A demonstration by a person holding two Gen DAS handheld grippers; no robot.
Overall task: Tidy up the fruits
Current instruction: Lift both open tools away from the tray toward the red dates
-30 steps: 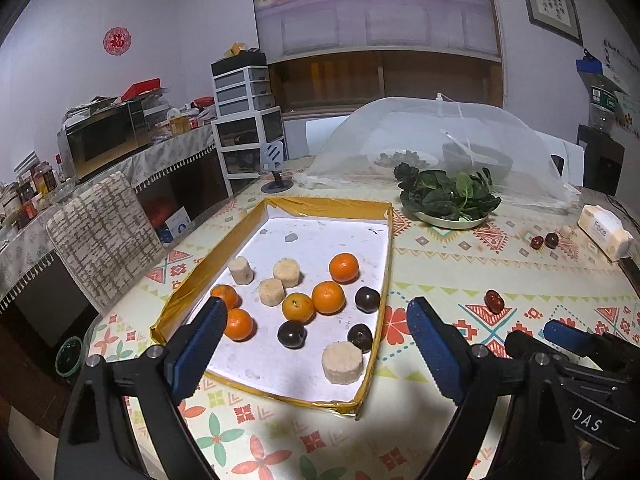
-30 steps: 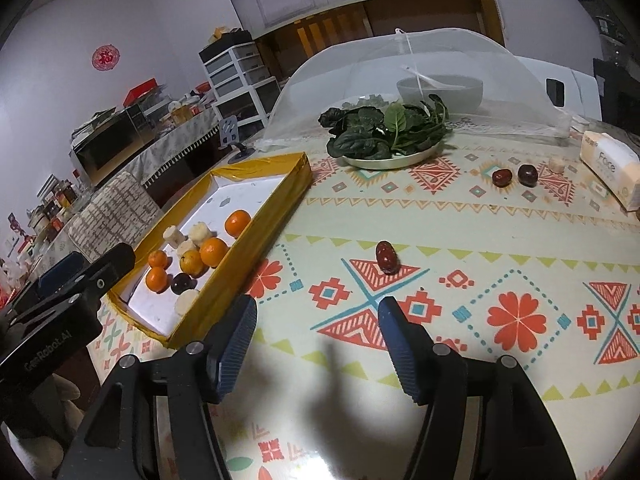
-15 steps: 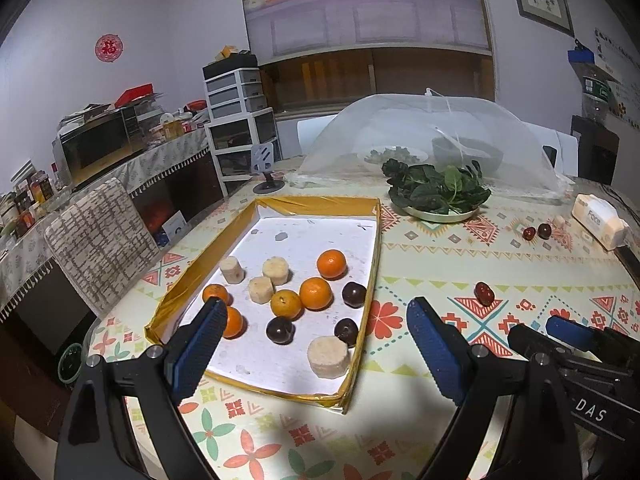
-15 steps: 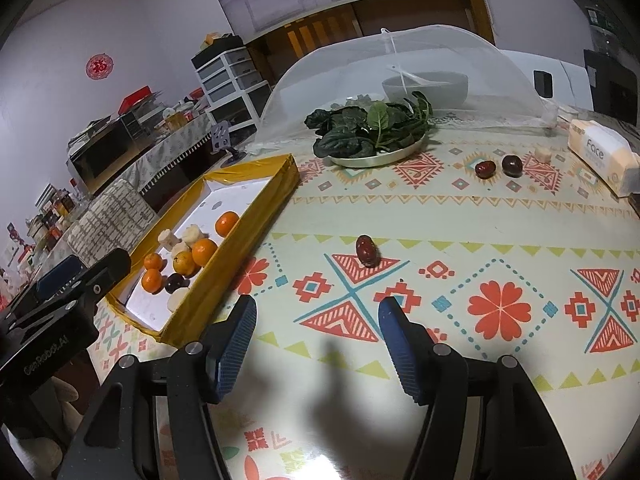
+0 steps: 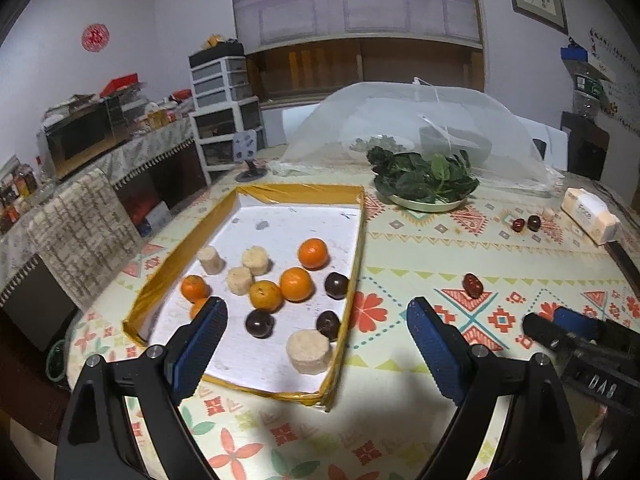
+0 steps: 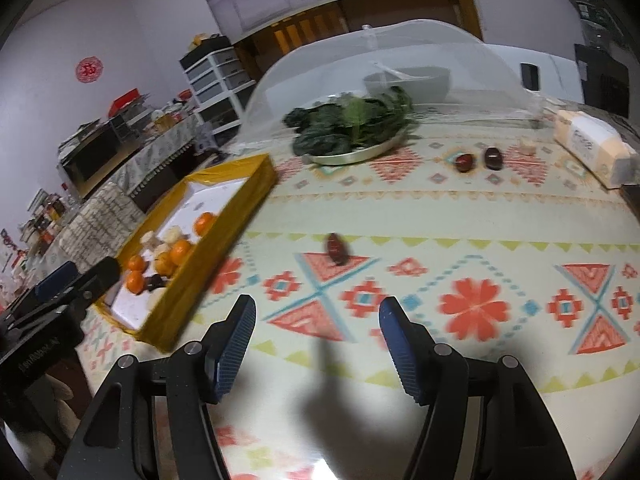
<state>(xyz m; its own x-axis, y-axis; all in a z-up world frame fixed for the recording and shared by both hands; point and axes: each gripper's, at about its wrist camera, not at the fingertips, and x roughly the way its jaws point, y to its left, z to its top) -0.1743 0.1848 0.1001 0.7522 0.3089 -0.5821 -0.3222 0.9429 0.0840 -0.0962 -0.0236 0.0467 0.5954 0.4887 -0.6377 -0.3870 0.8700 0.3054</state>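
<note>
A yellow-rimmed tray (image 5: 354, 264) (image 6: 224, 236) on the patterned table holds several oranges (image 5: 296, 283), dark plums (image 5: 259, 323) and pale round cakes (image 5: 309, 351). My left gripper (image 5: 314, 316) hovers open over the tray's near end, nothing between its blue pads. A red date (image 5: 473, 285) (image 6: 336, 248) lies alone on the cloth, right of the tray. My right gripper (image 6: 318, 312) stands open, pointed at that date from a short way back, apart from it. Two more dark fruits (image 5: 527, 223) (image 6: 478, 159) lie farther back on the right.
A plate of leafy greens (image 5: 426, 182) (image 6: 352, 128) sits behind the tray, with a mesh food cover (image 5: 412, 120) beyond it. A tissue pack (image 5: 590, 216) (image 6: 592, 142) lies at the right edge. A chair (image 5: 80, 232) stands left of the table.
My right gripper has moved forward toward the lone date, which now looks larger and nearer. The left view has shifted slightly; the tray's contents have not moved.
</note>
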